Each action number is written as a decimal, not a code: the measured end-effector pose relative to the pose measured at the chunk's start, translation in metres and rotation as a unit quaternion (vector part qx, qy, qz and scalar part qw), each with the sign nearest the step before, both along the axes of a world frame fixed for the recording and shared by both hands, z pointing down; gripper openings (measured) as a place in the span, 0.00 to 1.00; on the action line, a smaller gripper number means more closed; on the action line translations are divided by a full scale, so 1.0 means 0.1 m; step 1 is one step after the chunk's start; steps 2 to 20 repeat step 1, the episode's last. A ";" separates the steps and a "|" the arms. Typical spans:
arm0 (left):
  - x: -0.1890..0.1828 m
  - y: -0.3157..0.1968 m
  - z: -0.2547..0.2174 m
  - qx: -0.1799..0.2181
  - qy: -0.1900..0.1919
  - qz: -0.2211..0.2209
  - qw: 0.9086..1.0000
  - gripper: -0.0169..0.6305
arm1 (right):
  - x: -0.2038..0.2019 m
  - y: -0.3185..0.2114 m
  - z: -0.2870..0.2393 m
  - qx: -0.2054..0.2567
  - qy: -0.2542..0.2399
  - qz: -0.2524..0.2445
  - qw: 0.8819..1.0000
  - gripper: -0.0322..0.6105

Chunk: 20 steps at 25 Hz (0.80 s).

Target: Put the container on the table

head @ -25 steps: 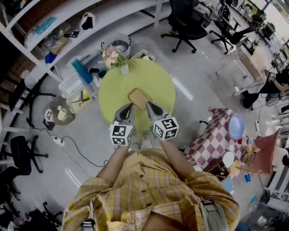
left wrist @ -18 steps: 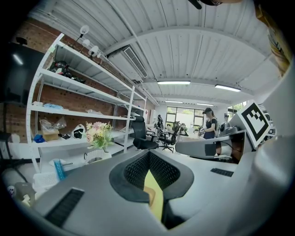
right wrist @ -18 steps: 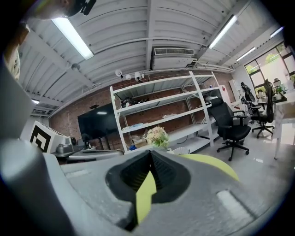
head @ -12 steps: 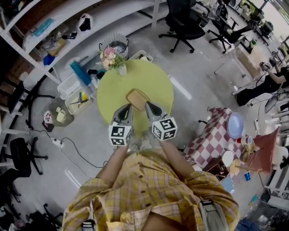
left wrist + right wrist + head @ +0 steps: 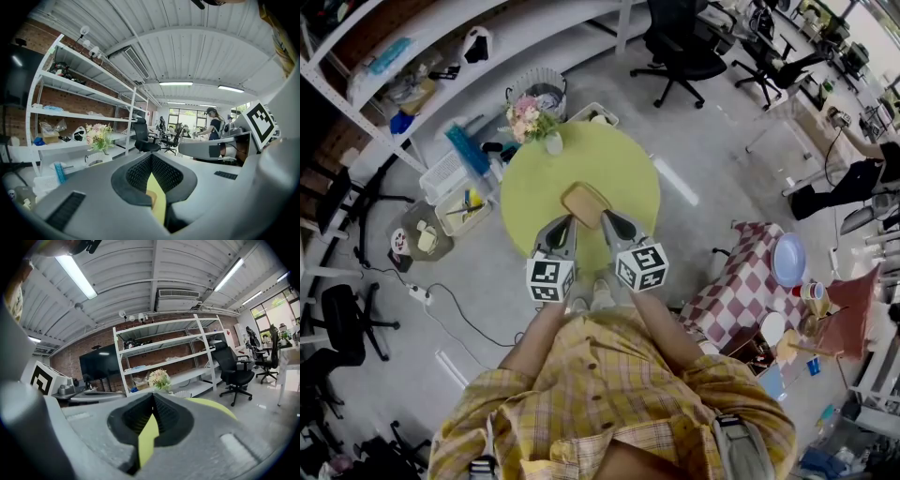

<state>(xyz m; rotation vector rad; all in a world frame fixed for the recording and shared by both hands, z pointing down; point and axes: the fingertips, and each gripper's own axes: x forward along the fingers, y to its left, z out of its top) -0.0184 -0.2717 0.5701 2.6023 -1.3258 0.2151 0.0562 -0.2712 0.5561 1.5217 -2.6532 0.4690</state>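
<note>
A shallow tan container (image 5: 587, 203) lies on the round yellow-green table (image 5: 609, 164), toward its near side. My left gripper (image 5: 565, 225) and right gripper (image 5: 608, 219) point at it from the near edge, one at each near corner. I cannot tell whether either touches it. Both are shut with nothing between the jaws. In the left gripper view the left gripper (image 5: 151, 159) shows a strip of table and a tan sliver of the container (image 5: 151, 198) below its closed tips. The right gripper (image 5: 153, 398) in its own view shows only table (image 5: 211, 406).
A vase of flowers (image 5: 530, 120) stands at the table's far edge. A wire basket (image 5: 542, 89) and white crates (image 5: 455, 178) sit on the floor beyond, before white shelving. Office chairs (image 5: 684, 47) stand at the back, and a checkered table (image 5: 745, 281) with a blue plate (image 5: 789, 260) at right.
Both grippers and the container have kept their places. Only a person at the far right edge of the room has shifted.
</note>
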 end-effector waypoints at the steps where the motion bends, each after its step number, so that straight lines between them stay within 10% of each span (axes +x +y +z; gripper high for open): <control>1: 0.01 0.00 0.00 0.000 0.000 0.000 1.000 0.03 | 0.00 0.00 -0.01 0.000 0.000 0.000 1.000 0.05; 20: 0.01 0.00 0.00 0.000 0.000 0.000 1.000 0.03 | 0.00 0.00 -0.01 0.000 0.000 0.000 1.000 0.05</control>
